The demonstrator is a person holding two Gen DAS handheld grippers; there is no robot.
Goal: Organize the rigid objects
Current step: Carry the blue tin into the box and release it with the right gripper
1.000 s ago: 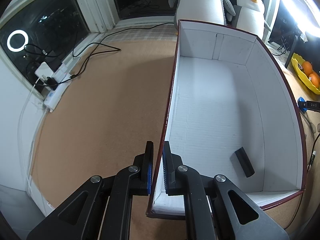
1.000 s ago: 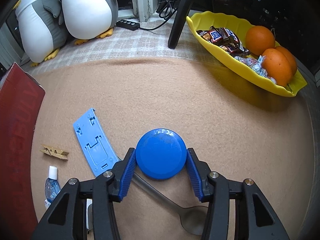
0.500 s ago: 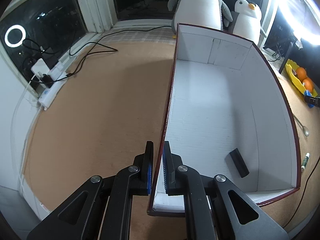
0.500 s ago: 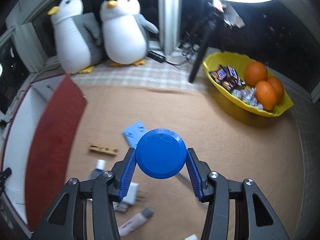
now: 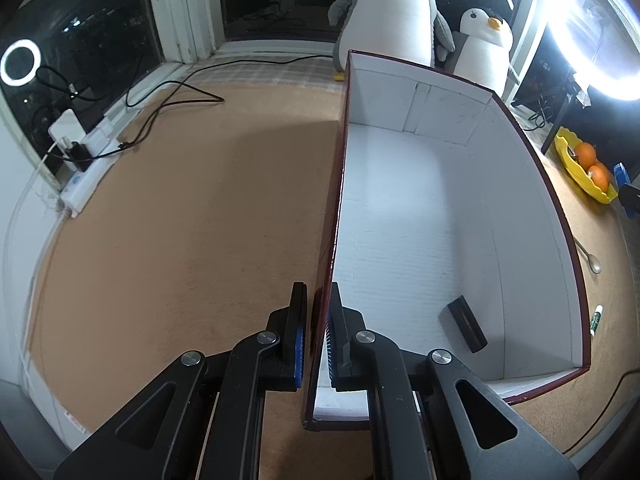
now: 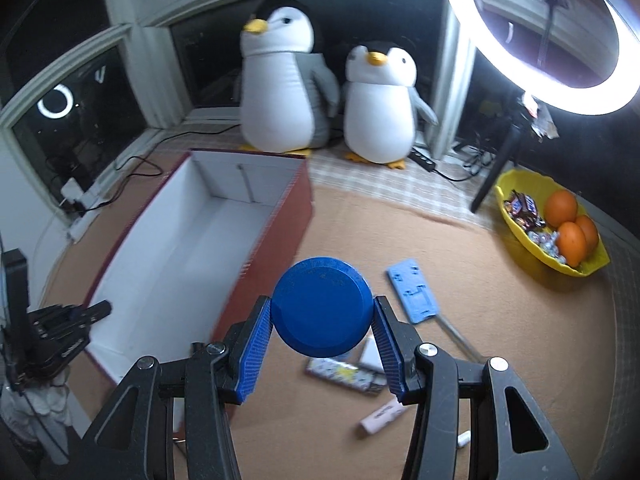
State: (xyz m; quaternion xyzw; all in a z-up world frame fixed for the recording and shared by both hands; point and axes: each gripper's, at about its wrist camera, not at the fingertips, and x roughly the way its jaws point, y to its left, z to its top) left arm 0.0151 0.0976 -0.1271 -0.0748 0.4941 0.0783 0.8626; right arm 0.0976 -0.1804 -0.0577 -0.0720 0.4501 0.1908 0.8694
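On the left wrist view, the left gripper (image 5: 318, 332) has its jaws pinched on the near long wall of the box (image 5: 404, 216), one pad outside on the dark red face, one inside on the white lining. The grip most likely steadies the box so it does not slide while things are dropped in. Inside, a small black block (image 5: 467, 323) lies on the white floor near the right-hand wall; the floor is otherwise bare. Beyond the far wall stand two penguin plush toys (image 5: 400, 16). Right of the box, a spoon (image 5: 591, 260) and a small tube (image 5: 595, 320) lie on the brown mat.

From the right wrist view, the right gripper (image 6: 323, 338) is clamped on a blue round lid (image 6: 322, 307), blue pads pressing its left and right edges, flat face toward the camera. The lid hangs above the mat, just beside the red outer wall of the box, not yet over the opening. Judgement: carry phase, drop into box pending. On the mat below remain a light blue flat bracket (image 6: 412, 294), a patterned case (image 6: 344, 374) and a pink tube (image 6: 382, 416). A yellow fruit bowl (image 6: 520, 184) sits well apart, to the right.
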